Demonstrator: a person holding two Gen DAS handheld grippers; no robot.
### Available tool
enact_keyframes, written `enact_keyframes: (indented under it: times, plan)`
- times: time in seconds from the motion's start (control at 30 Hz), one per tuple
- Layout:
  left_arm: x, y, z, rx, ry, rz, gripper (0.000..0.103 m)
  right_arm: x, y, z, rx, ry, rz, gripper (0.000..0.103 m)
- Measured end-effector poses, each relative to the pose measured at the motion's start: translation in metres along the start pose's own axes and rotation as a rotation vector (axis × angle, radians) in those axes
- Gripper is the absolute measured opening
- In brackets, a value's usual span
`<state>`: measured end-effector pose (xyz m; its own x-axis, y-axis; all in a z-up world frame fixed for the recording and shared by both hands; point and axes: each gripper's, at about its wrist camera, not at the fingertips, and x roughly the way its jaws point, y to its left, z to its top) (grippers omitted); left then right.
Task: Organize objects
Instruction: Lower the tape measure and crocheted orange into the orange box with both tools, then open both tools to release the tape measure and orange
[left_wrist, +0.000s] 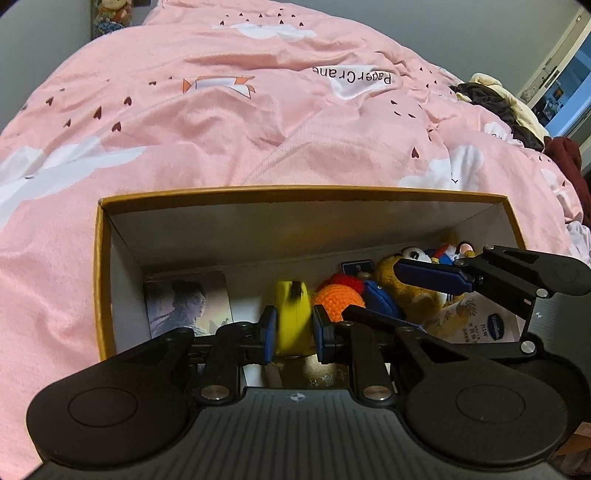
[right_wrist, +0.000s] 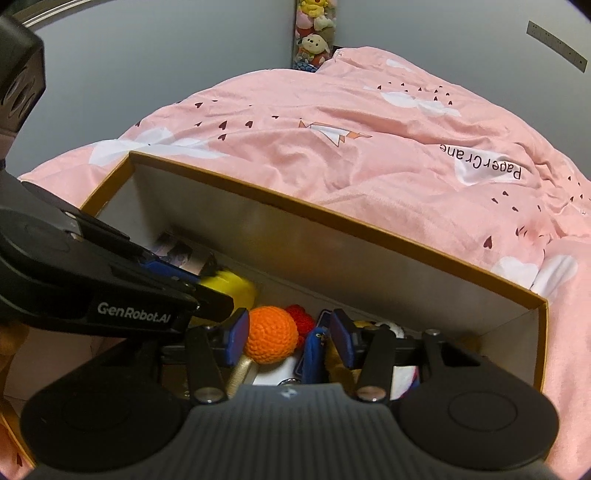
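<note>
An open cardboard box (left_wrist: 295, 194) with an orange rim lies on the bed. My left gripper (left_wrist: 294, 328) is shut on a yellow object with a black mark (left_wrist: 293, 306), held low inside the box beside a photo card (left_wrist: 188, 306). In the right wrist view the left gripper (right_wrist: 207, 275) comes in from the left with the yellow object (right_wrist: 231, 284). My right gripper (right_wrist: 289, 336) stands open over an orange crochet ball (right_wrist: 271, 338); the ball sits by the left pad, apart from the right one. The right gripper (left_wrist: 388, 295) hovers over a brown plush toy (left_wrist: 410, 295).
Also in the box are a red crochet piece (left_wrist: 345, 282), a blue fabric item (left_wrist: 378, 299) and a white Vaseline packet (left_wrist: 480, 325). The pink duvet (left_wrist: 258, 129) spreads around the box. Dark clothes (left_wrist: 491, 99) lie at the far right, and stuffed toys (right_wrist: 314, 33) stand by the wall.
</note>
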<state>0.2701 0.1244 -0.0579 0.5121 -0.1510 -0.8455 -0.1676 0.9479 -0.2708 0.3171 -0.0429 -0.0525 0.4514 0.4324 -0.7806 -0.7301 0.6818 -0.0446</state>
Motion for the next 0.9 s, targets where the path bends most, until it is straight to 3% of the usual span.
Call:
enact_keyframes:
  times: [0.67,0.9]
  plan:
    - [-0.039,-0.017,-0.013,0.155,-0.095,0.189,0.023,-0.025,0.02,0.0,-0.036,-0.021,-0.003,0.056]
    - [-0.074,-0.022,-0.03,0.171,-0.123,0.22,0.027,-0.048,0.035,-0.002,-0.047,-0.016,-0.008,0.068]
